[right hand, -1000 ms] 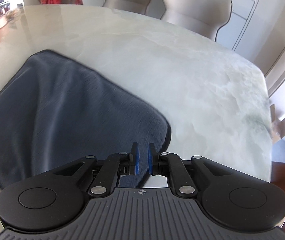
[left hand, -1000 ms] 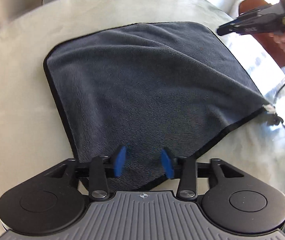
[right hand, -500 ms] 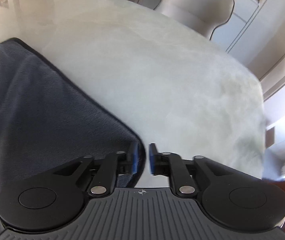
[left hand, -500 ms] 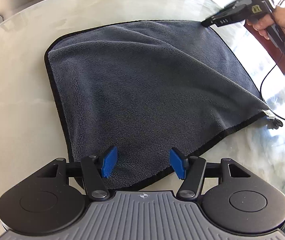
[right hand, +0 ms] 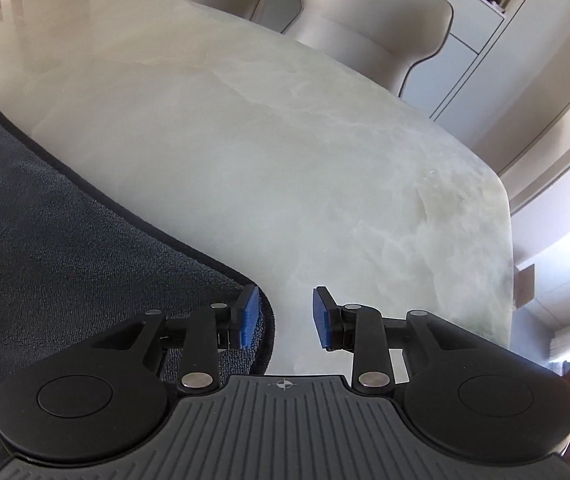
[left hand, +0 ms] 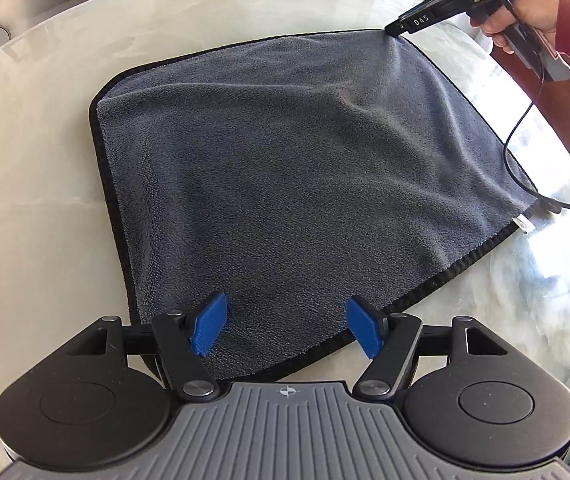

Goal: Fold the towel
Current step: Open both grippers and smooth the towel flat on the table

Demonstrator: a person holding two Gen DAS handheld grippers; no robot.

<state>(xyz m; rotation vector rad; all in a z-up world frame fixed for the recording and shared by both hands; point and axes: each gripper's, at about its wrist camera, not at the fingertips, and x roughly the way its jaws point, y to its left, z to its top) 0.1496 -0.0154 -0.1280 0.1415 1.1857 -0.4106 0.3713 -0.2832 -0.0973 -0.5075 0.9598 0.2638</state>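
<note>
Nearest the camera, the left gripper (left hand: 286,330) stands wide over the near corner of the grey towel (left hand: 293,168), its jaws having just been opening with nothing pinched, which suggests a release. At the far corner the right gripper (right hand: 285,318), narrower and also just opening, straddles the hem without clamping it. The towel lies flat on the pale marble table (right hand: 285,152), with beige chairs (right hand: 369,28) beyond.

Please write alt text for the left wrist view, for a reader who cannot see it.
A dark grey towel lies spread on a pale marble table. The left tongs stand open over its near corner, having just been opening. At its far corner are the right tongs, held by a hand.
</note>
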